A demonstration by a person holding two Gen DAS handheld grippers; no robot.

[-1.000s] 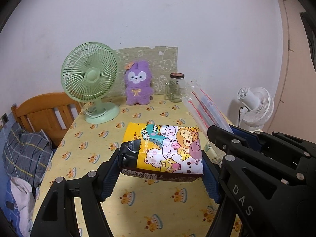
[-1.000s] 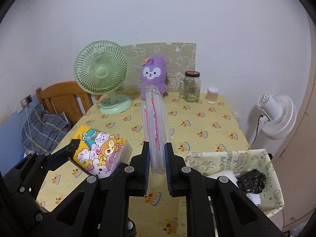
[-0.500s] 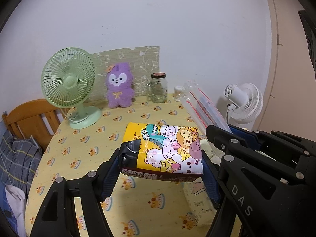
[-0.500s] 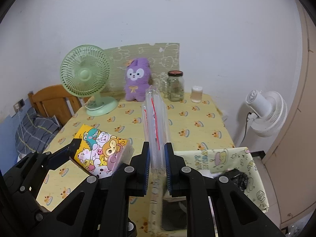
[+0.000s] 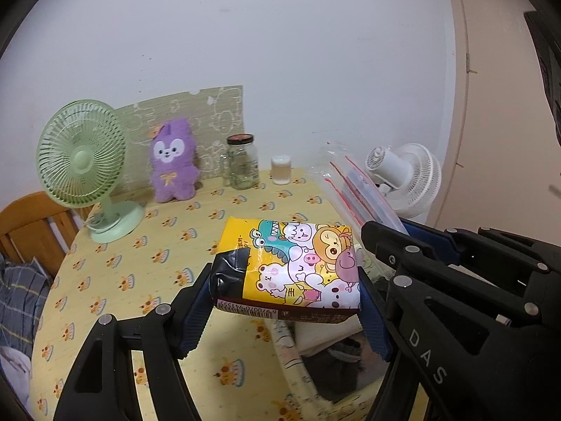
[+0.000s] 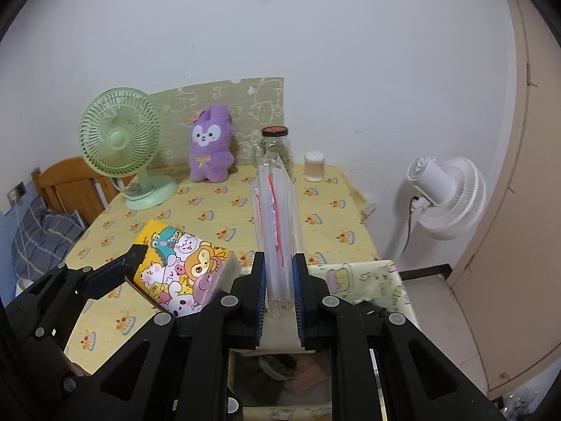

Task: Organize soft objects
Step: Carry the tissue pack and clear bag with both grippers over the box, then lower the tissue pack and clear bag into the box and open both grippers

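Both hands have slid across toward the right edge of the worktop [image 5: 147, 266] since a second ago, so the green fan [image 5: 82, 166] and purple plush [image 5: 172, 161] now sit further off to the left, and the fabric bin [image 6: 368, 277] at the near right corner is showing up underneath.

The left claw [image 5: 285, 291] is clamped on the cartoon tissue pack [image 5: 291, 266], pads pressing its two short ends, pack held clear above the worktop near that corner. The right claw [image 6: 278, 287] is squeezed tight on the bottom of a clear zip bag [image 6: 277, 210] with red seal lines, which sticks up and forward like a flag.

My guess is the step is carrying the pack over to the bin, or into the bag, can't tell which. Either way: keep the pack level, keep the squeeze as is (it's soft, so it'll bulge and slip if you ease off early), and get it fully over the opening before letting go.

Room-wise, the two claws are just beside each other, so that's the main bump risk. The bin already has some dark stuff in it. The white standing fan [image 6: 445, 200] is off the worktop past the right edge, near enough to watch. The jar [image 6: 277, 147] and small cup [image 6: 314, 166] are well away at the back edge, no issue.
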